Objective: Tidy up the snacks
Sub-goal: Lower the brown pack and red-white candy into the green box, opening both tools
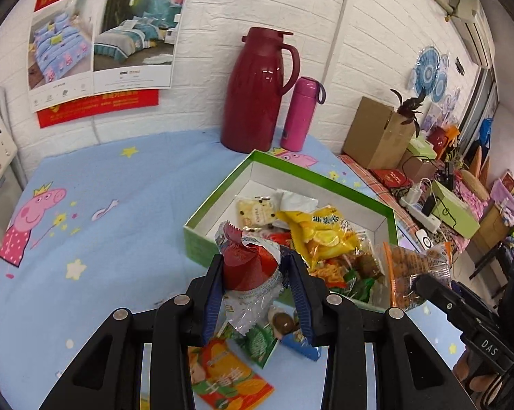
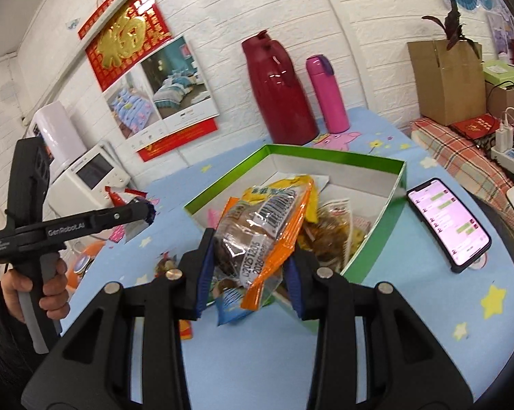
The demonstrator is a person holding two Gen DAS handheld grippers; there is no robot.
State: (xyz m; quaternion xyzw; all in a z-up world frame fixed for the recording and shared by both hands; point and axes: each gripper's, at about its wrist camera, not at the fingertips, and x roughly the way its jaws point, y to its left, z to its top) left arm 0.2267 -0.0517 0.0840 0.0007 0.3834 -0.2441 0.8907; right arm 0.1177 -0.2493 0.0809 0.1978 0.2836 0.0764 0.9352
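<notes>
While clamping the red-and-clear crinkled plastic snack packet (image 1: 248, 270) across its filled middle, with the left gripper (image 1: 255, 261) closed on it above the blue cartoon-print tablecloth (image 1: 120, 177) and just short of the near wall of the green cardboard box with white lining (image 1: 219, 188), treat it as very light, soft and slick. Expect film that crumples and slides rather than resists; better to grip the bulged part than the loose serrated end. Likewise for the right gripper (image 2: 250, 249), clamped around an orange-edged clear film packet of brown cakes (image 2: 257, 225) and held over the near corner of the box: light, puffy, likely crumbly inside, so squeeze no harder than needed and release low over the heap. Inside the box, already piled: a yellow foil bag (image 1: 321, 232), a pale biscuit packet (image 1: 257, 212) and other wrappers, all loose and apt to shift under a dropped item. Left on the cloth below the left gripper: a flat orange-and-green sachet (image 1: 229, 376), a green packet (image 1: 257, 341), a small blue packet (image 1: 301, 343), and a round brown piece (image 1: 284, 321), possibly a wrapped chocolate, too hidden to tell. Take the flat, limp ones by an edge, and the round one across its width.
</notes>
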